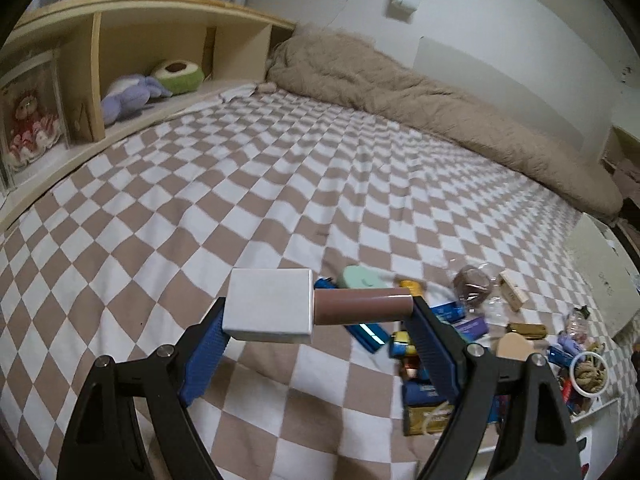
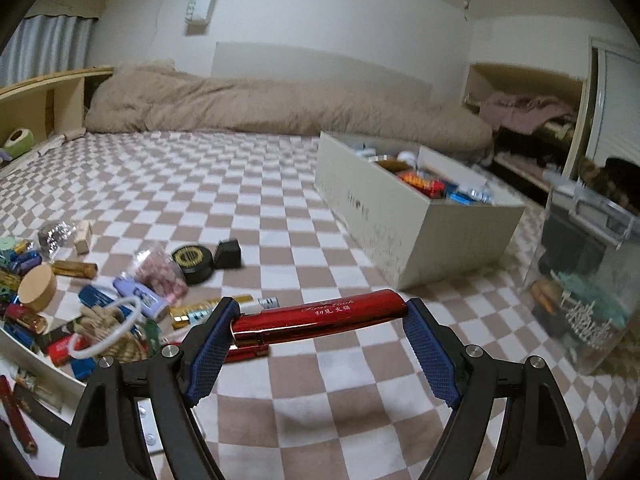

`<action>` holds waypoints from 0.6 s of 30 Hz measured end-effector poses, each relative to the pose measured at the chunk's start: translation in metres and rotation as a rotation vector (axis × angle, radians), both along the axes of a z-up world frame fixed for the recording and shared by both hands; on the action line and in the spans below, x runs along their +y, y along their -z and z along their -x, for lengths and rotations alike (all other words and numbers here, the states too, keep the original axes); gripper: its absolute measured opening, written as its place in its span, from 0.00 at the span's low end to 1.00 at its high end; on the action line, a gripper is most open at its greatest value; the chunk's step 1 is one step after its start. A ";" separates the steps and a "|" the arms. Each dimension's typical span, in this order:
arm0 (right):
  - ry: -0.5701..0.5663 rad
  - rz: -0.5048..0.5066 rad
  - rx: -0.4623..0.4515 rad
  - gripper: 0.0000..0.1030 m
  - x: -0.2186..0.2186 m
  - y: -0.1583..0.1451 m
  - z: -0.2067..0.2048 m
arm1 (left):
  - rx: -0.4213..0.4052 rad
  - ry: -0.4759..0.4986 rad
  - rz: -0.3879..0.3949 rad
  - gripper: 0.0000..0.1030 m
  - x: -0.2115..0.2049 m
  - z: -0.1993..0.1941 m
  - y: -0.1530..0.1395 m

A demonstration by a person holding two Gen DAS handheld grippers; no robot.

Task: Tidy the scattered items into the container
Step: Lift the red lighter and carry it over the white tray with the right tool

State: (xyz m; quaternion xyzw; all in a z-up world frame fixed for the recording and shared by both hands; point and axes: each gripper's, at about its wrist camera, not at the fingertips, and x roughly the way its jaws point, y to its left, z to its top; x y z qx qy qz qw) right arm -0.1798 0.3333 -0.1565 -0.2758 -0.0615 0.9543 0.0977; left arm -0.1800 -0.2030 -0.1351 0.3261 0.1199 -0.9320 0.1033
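Checked bedding (image 1: 280, 184) covered the bed, bounded at the far edge by a beige duvet (image 1: 420, 96) along the wall and, in the left wrist view, by a wooden shelf (image 1: 132, 40) on the left. Between the duvet and the clutter (image 2: 100, 280) lay a broad bare stretch of bedding, open for movement. The white box (image 2: 404, 224), the container, stood on the bedding just before the duvet's right end, its top open and already partly filled. A clear bin (image 2: 588, 280) stood right of the box, its right side cut off by the frame.

The left gripper (image 1: 320, 312) was clamped end-to-end on a bottle (image 1: 304, 306): a white square cap against the left pad, a mauve cylinder against the right. Its long axis ran crosswise between the pads, level in the frame, above the bedding and left of the clutter. The right gripper (image 2: 320, 320) was clamped likewise on a red tube (image 2: 320, 314), axis crosswise and rising slightly to the right, held over bare bedding, near the box's front corner. Gold lettering on the tube was only partly legible. Most small items in the clutter were blurred, and the gripper arms hid those nearest the cameras.
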 end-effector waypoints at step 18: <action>-0.237 0.218 -0.031 0.81 -0.044 -0.049 -0.040 | 0.101 0.158 -0.018 0.84 0.040 -0.029 -0.035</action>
